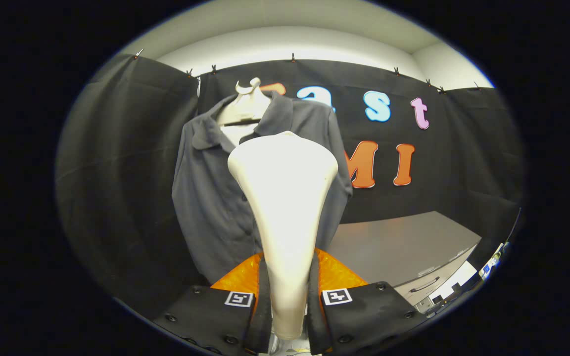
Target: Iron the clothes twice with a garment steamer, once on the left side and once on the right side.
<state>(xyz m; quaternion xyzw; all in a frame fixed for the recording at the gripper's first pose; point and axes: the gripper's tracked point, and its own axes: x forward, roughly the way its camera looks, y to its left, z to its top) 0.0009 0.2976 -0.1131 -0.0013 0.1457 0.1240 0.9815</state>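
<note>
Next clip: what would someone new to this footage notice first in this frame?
First, the cream garment steamer, clamped between the claw fingers and rising wide-headed straight ahead. Beyond it hangs a dark grey shirt on a pale hanger against the black booth wall; the steamer head covers the shirt's middle. A grey tabletop lies beside the shirt, lower down.

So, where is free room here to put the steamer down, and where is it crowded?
The tongs are shut on the cream garment steamer. Free patch: the grey tabletop, bordered by the black cloth wall behind and the drawer front at its near edge. Crowded: straight ahead, where the dark grey shirt hangs on its white hanger just beyond the steamer head.
</note>
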